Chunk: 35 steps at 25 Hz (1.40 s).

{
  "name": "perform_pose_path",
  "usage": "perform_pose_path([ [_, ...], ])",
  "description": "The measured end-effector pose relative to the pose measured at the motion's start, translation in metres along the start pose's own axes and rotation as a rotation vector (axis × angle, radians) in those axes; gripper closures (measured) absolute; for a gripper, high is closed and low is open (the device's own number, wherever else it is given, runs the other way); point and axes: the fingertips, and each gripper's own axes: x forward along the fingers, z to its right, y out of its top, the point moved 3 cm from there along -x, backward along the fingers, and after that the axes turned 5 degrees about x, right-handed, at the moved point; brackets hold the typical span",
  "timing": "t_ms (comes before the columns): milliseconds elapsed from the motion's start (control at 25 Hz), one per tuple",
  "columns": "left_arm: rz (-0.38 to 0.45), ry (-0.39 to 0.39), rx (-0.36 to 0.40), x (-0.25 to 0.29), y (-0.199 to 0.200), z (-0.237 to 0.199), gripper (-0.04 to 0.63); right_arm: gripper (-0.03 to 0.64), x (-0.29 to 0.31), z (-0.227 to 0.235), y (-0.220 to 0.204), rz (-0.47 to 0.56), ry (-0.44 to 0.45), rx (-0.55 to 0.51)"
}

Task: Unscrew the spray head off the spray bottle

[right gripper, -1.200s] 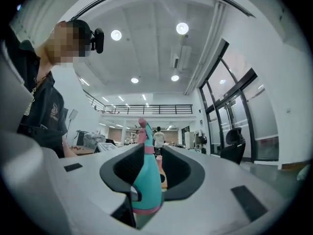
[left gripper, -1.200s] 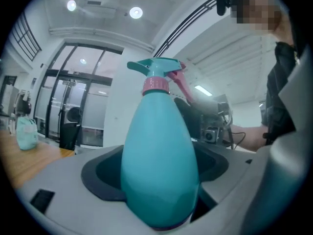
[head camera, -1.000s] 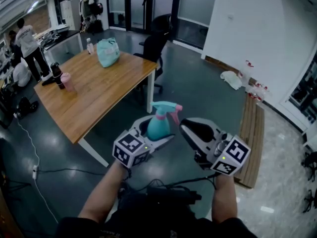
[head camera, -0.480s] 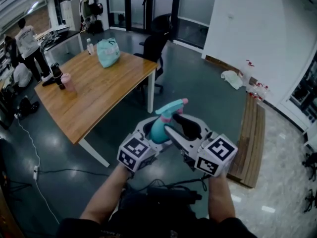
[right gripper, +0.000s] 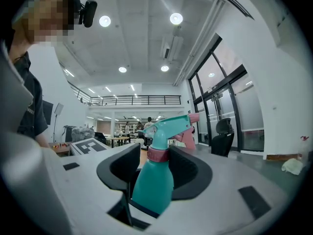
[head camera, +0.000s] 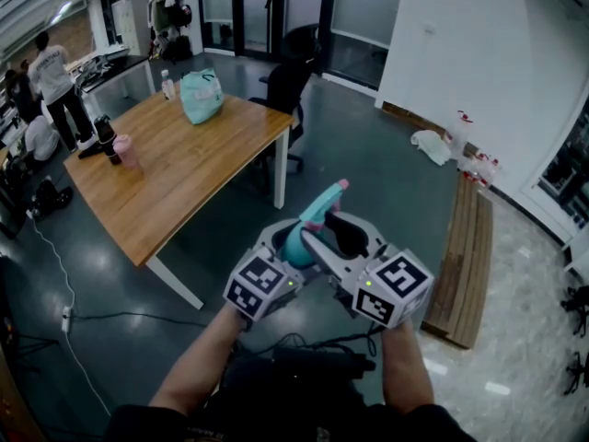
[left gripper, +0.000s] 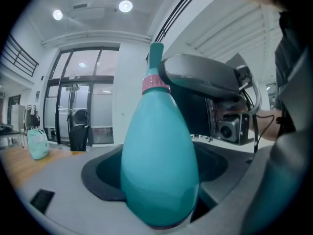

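A teal spray bottle (head camera: 294,240) with a pink collar (right gripper: 158,153) and a teal spray head (head camera: 324,204) is held in the air in front of me. My left gripper (head camera: 282,243) is shut on the bottle's body (left gripper: 159,170), which fills the space between its jaws. My right gripper (head camera: 328,232) reaches in from the right. Its jaws have just been opening and now stand apart on either side of the neck (right gripper: 155,168), with a gap at each pad. The spray head (right gripper: 168,125) rises above them, nozzle tilted to the right.
A wooden table (head camera: 175,178) stands at the left with a teal bag (head camera: 199,98), a dark bottle (head camera: 108,140) and a pink cup (head camera: 126,153). A black office chair (head camera: 287,86) is behind it. A wooden bench (head camera: 469,247) lies at the right. People (head camera: 51,81) stand far left.
The right gripper has moved left from beside the bottle until its jaws lie around the neck. The bottle has tipped so its spray head leans further right. The left gripper has hardly moved.
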Motion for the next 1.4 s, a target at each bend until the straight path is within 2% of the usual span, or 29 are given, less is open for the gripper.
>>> perform_pose_path([
  [280, -0.019, -0.015, 0.01, 0.001, -0.001, 0.003, 0.187, 0.445, 0.001, 0.005, -0.001, -0.023, -0.016, -0.029],
  [400, -0.027, -0.034, 0.02, 0.0, -0.002, 0.006, 0.187, 0.468, -0.001, 0.005, -0.001, -0.034, 0.006, -0.034],
  [520, -0.025, -0.083, 0.026, -0.002, -0.002, 0.01, 0.187, 0.471, -0.004, 0.004, -0.002, -0.034, 0.067, -0.021],
  [840, -0.014, -0.274, 0.031, -0.011, -0.003, 0.024, 0.187, 0.476, -0.013, 0.001, -0.005, -0.012, 0.248, 0.034],
  [1160, 0.01, -0.454, 0.046, -0.027, -0.002, 0.042, 0.187, 0.476, -0.024, -0.014, -0.009, -0.009, 0.444, 0.026],
  [1280, 0.022, -0.462, 0.05, -0.03, 0.0, 0.043, 0.187, 0.476, -0.025, -0.017, -0.008, -0.015, 0.471, 0.012],
  [1400, 0.05, -0.403, 0.037, -0.027, 0.003, 0.042, 0.187, 0.473, -0.024, -0.018, -0.006, -0.008, 0.431, -0.018],
])
